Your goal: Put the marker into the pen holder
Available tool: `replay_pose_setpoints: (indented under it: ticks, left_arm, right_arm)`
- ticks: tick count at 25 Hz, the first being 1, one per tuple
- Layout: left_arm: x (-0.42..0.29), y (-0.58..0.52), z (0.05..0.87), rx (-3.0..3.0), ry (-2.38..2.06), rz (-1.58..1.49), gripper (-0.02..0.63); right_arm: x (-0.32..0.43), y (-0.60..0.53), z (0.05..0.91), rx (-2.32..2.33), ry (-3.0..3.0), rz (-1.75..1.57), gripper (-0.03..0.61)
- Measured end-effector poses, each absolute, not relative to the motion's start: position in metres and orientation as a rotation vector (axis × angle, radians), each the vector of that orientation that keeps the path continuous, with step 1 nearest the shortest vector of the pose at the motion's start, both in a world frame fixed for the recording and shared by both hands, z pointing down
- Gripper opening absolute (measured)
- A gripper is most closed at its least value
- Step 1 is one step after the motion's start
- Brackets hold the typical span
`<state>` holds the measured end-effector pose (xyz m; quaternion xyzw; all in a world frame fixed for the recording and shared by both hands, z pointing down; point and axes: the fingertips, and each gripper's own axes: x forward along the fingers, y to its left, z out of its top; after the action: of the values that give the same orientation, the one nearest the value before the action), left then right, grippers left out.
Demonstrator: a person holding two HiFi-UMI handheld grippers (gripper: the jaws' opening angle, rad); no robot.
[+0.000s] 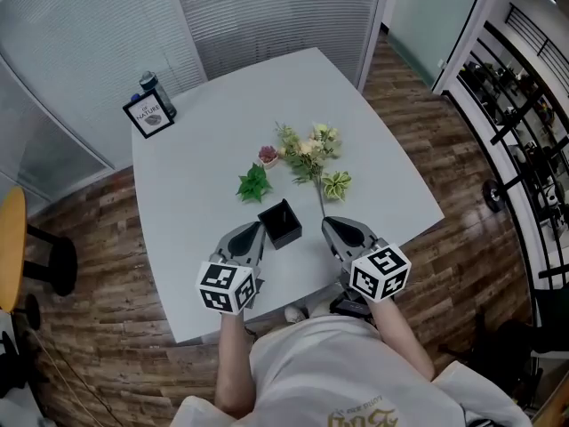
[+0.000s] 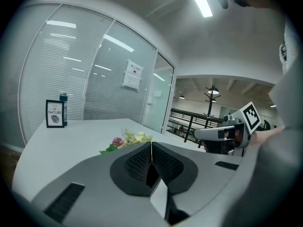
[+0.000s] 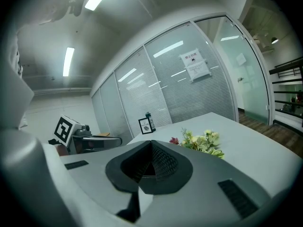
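Observation:
The black square pen holder [image 1: 279, 223] stands open-topped on the white table [image 1: 204, 158] near its front edge, between my two grippers. My left gripper [image 1: 258, 230] is just left of it, its jaws closed together with nothing in them [image 2: 151, 149]. To the holder's right, my right gripper [image 1: 329, 225] is likewise shut and empty [image 3: 151, 146]. A thin dark stick [image 1: 320, 199] lies between the flowers and the right gripper; I cannot tell whether it is a marker or a stem. Neither gripper view shows the holder.
Artificial flowers [image 1: 308, 153], a green leaf sprig [image 1: 254, 185] and a small pink succulent [image 1: 268, 155] lie mid-table. A framed sign [image 1: 148, 115] and a dark bottle [image 1: 157, 92] stand at the far left corner. An orange chair [image 1: 11, 247] is on the left.

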<state>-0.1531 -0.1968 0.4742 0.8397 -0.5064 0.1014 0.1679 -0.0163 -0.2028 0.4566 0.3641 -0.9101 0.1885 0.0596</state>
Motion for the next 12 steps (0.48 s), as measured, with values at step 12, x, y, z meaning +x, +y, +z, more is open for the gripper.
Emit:
replay_pose_setpoints:
  ticks: [12]
  left_arm:
    - [-0.1504, -0.1988, 0.4752, 2.411, -1.452, 0.353, 0.015]
  right_arm:
    - [-0.0122, -0.2048, 0.4579, 1.117, -2.751, 0.585, 0.017]
